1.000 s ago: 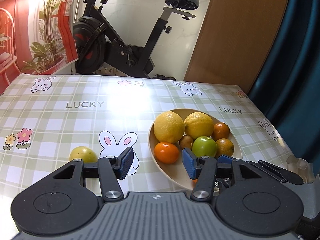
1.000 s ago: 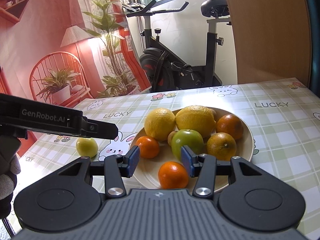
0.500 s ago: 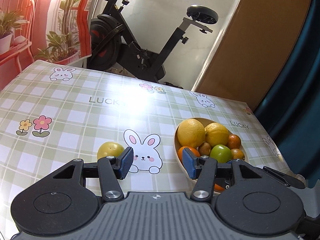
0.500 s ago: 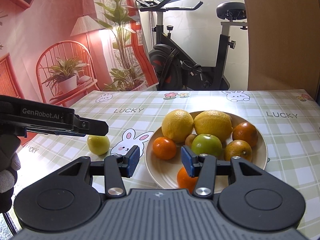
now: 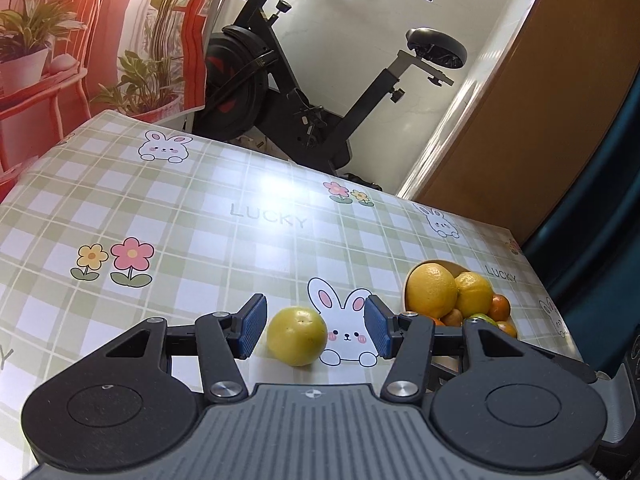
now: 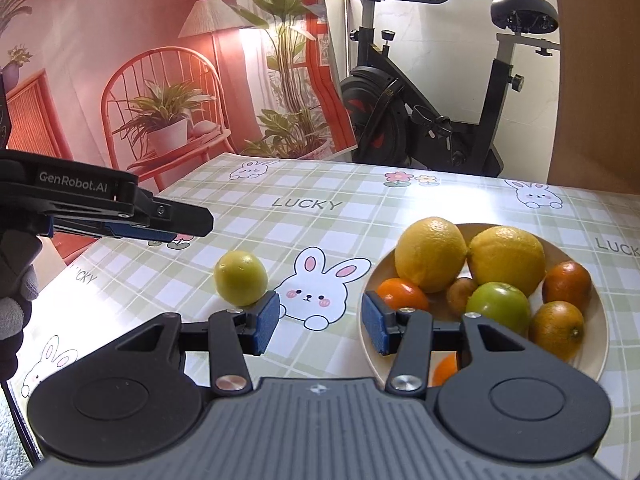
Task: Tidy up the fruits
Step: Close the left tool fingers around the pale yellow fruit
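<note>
My left gripper [image 5: 312,330] hangs with its jaws apart and nothing clamped; a lone yellow-green citrus [image 5: 296,336] sits on the checked tablecloth [image 5: 200,224], framed between the blue pads, touching neither. My right gripper [image 6: 320,322] is likewise parted and holding nothing, its right pad over the near rim of the beige plate [image 6: 600,344]. The plate carries two lemons [image 6: 430,254], a green apple [image 6: 498,306] and several oranges [image 6: 402,294]. Beyond the table stands a black exercise bike [image 6: 424,92] beside a red printed backdrop [image 6: 120,40].
</note>
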`<state>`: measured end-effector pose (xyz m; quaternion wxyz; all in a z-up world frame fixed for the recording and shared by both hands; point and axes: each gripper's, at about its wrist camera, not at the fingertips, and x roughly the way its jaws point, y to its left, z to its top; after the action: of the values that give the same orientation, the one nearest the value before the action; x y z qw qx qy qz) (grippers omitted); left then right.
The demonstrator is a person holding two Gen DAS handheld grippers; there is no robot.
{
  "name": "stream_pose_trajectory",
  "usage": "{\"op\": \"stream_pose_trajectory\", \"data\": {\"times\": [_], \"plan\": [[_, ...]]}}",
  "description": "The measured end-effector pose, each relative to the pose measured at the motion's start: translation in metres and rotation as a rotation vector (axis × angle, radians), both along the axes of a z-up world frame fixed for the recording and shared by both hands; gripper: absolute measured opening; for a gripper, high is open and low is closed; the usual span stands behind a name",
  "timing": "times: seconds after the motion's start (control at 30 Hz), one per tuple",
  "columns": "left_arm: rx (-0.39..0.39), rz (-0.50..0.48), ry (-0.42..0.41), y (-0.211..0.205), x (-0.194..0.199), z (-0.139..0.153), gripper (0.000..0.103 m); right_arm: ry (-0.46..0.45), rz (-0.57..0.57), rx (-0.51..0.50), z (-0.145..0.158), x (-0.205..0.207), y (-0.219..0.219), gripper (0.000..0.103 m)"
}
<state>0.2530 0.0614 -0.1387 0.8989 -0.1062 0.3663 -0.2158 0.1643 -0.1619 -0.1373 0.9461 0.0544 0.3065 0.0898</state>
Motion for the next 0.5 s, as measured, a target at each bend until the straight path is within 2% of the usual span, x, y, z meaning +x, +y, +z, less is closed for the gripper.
{"op": "stream_pose_trajectory", "data": {"times": [0.17, 0.3, 0.5], "plan": [[-0.028, -0.025, 0.048, 0.005, 0.016, -0.01, 0.056, 0.003, 0.077, -0.016, -0.004, 0.02, 0.021, 0.049], [-0.006, -0.038, 0.075, 0.004, 0.022, -0.019, 0.056, 0.026, 0.128, -0.018, -0.016, 0.033, 0.036, 0.049], [-0.022, -0.055, 0.105, 0.003, 0.033, -0.028, 0.056, 0.055, 0.174, -0.031, -0.029, 0.049, 0.053, 0.049]]}}
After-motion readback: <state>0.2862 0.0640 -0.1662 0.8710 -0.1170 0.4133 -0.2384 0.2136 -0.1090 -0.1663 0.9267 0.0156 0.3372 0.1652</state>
